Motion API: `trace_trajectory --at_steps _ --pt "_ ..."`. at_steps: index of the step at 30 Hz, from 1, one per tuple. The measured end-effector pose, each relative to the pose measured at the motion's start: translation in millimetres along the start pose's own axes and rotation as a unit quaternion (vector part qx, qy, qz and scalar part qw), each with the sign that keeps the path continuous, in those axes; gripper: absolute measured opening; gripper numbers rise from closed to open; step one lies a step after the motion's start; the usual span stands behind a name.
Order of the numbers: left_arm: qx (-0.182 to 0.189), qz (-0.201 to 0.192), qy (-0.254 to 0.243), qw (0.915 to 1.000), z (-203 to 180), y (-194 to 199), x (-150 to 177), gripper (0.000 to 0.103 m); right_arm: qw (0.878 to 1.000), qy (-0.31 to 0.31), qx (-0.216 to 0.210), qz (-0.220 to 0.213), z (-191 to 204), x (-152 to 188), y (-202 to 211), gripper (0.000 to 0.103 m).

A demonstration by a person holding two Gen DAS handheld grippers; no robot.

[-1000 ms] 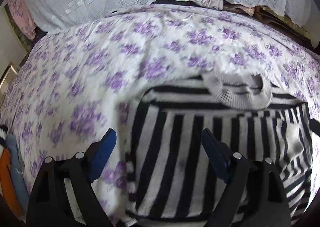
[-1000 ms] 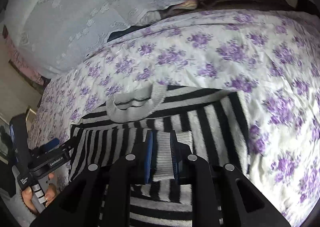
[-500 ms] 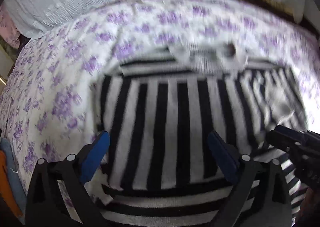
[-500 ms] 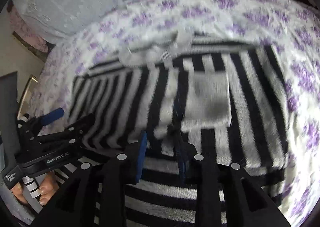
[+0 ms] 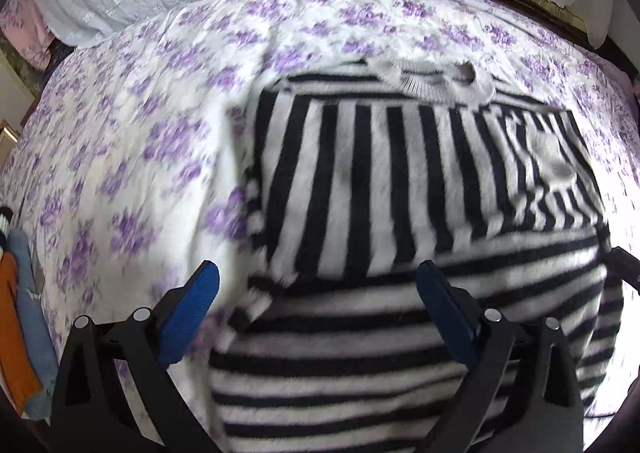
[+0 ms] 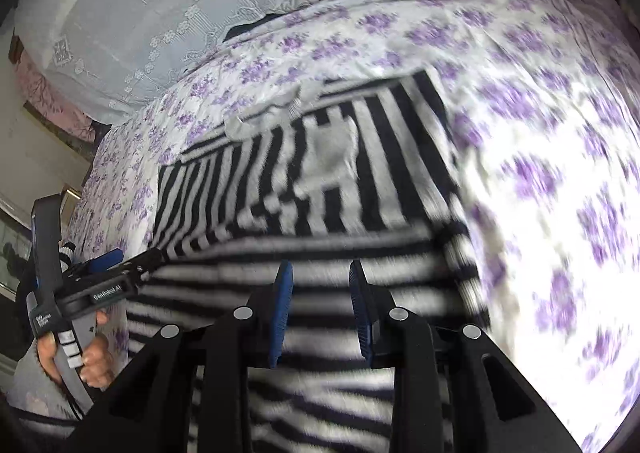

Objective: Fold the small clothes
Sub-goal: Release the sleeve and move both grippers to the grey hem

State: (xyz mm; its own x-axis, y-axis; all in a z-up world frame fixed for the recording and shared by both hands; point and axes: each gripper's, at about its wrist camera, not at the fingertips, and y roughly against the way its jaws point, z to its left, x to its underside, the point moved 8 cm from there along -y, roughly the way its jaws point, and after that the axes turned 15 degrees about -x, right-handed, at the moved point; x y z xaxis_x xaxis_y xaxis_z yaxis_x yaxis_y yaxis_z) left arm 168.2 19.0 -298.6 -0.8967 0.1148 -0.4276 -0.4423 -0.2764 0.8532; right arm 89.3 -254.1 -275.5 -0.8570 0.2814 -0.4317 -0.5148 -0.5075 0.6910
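The right gripper has let go of the grey cuff; its fingers have just been opening and now stand slightly parted, empty. The left gripper is spread wide. The striped sweater lies mid-frame on the floral bed, both sleeves folded in, hem fold next.

One striped sweater, one floral bedsheet, two tools.
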Motion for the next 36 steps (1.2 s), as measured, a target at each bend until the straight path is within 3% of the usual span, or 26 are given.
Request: trace_trajectory --at_steps 4,8,12,16,17,18,19,21,22,23,27,32,36 --pt "-0.008 0.066 -0.014 0.9977 12 -25 48 0.097 0.996 -0.061 0.011 0.070 -36 54 -17 0.039" --pt "0.023 0.100 0.033 0.9941 26 -27 61 0.098 0.997 -0.074 -0.003 0.032 -34 54 4 0.038" --pt "0.023 0.078 0.032 0.9961 40 -8 58 0.097 0.998 -0.055 -0.001 -0.011 -29 51 39 0.038" --pt "0.005 0.074 0.025 0.9969 58 1 72 0.097 0.992 -0.037 0.031 -0.114 -36 50 96 0.039" --pt "0.004 0.074 0.026 0.9969 62 3 76 0.097 0.987 -0.028 0.048 -0.152 -38 48 113 0.051" --pt "0.005 0.075 0.027 0.9968 65 5 81 0.097 0.979 -0.025 0.068 -0.192 -42 46 129 0.069" --pt "0.006 0.076 0.027 0.9967 67 5 86 0.097 0.967 -0.025 0.088 -0.236 -46 39 142 0.074" --pt "0.012 0.076 0.024 0.9967 65 8 89 0.097 0.947 -0.032 0.076 -0.312 -48 29 158 0.074" --pt "0.015 0.074 0.021 0.9969 63 10 91 0.097 0.943 -0.041 0.064 -0.325 -52 23 157 0.074" --pt "0.016 0.070 0.016 0.9973 60 12 92 0.097 0.944 -0.052 0.063 -0.319 -58 19 149 0.074" --pt "0.020 0.052 0.000 0.9984 49 22 86 0.097 0.965 -0.078 0.107 -0.225 -77 27 72 0.074" --pt "0.021 0.042 -0.019 0.9987 50 33 93 0.097 0.962 -0.087 0.091 -0.240 -54 34 37 0.076" --pt "0.029 0.056 -0.017 0.9979 63 32 106 0.097 0.972 -0.042 0.112 -0.202 -37 37 26 0.076"
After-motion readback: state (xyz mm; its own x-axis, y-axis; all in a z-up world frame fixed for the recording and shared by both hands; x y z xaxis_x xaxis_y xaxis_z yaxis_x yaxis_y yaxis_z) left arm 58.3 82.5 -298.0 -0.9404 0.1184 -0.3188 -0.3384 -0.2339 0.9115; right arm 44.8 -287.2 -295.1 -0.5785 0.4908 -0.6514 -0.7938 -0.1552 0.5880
